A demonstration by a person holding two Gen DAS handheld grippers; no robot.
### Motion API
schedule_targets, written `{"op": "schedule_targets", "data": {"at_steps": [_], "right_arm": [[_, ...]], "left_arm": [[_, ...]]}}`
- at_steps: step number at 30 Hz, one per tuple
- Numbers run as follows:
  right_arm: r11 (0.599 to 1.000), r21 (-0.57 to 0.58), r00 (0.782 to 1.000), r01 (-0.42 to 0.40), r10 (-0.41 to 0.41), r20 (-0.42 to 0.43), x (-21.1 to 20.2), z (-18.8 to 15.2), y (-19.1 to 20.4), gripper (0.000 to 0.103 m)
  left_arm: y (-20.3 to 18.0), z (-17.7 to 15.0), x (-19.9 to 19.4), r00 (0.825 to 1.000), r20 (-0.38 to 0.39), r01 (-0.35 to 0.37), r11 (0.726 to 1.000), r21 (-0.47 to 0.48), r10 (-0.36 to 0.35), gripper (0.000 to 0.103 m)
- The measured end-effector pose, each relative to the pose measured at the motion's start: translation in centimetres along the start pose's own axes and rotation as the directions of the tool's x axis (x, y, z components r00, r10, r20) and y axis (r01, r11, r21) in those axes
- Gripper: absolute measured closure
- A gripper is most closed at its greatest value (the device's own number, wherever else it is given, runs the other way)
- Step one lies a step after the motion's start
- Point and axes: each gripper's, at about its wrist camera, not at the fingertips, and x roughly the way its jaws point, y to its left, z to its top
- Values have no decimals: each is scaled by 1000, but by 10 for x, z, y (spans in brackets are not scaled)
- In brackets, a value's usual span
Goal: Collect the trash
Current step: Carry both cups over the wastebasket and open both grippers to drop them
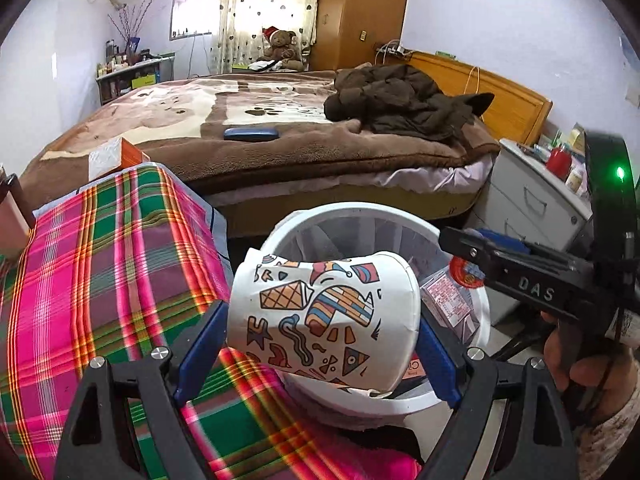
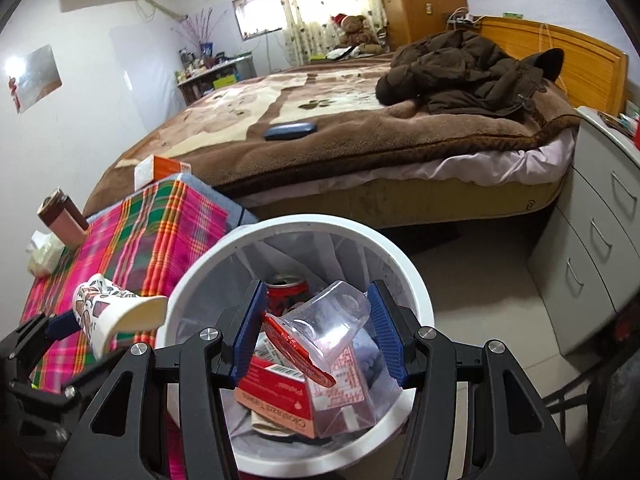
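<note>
A white paper cup with colourful patterns lies sideways, with my left gripper shut on it, its blue pads pressing both sides. It hangs over the near rim of the white trash bin. In the right wrist view the same cup is at the bin's left edge. My right gripper is over the bin, shut on a clear plastic cup with a red lid. Below it lie a red can, a red box and other packaging.
A table under a pink and green plaid cloth stands left of the bin, with an orange box, tissues and a brown-pink box. Behind is a bed with a brown jacket. White drawers stand right.
</note>
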Motion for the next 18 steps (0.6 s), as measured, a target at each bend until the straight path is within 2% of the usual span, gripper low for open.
{"op": "schedule_targets", "data": {"at_steps": [9,11,12,18], "right_arm": [[999,-43,999,1,-3,-43,16,4,-4,48],[999,-47,999,-5,3,-44,16,4,-3,42],[999,-47,999,-5,3,-41,16,4,-2,36],[1000,-14,1000,-13,13,-6,6,5,-5,35]], "left_arm": [[-8,-2,16,999,-45,26,1000,3,-26,13],[-8,-2,16,999,-45,17,1000,3,-17,13],[-7,-2,16,999,-43,18,1000,0,-18,13],[-5,-3,14,999,-39,18,1000,-14,-19,11]]}}
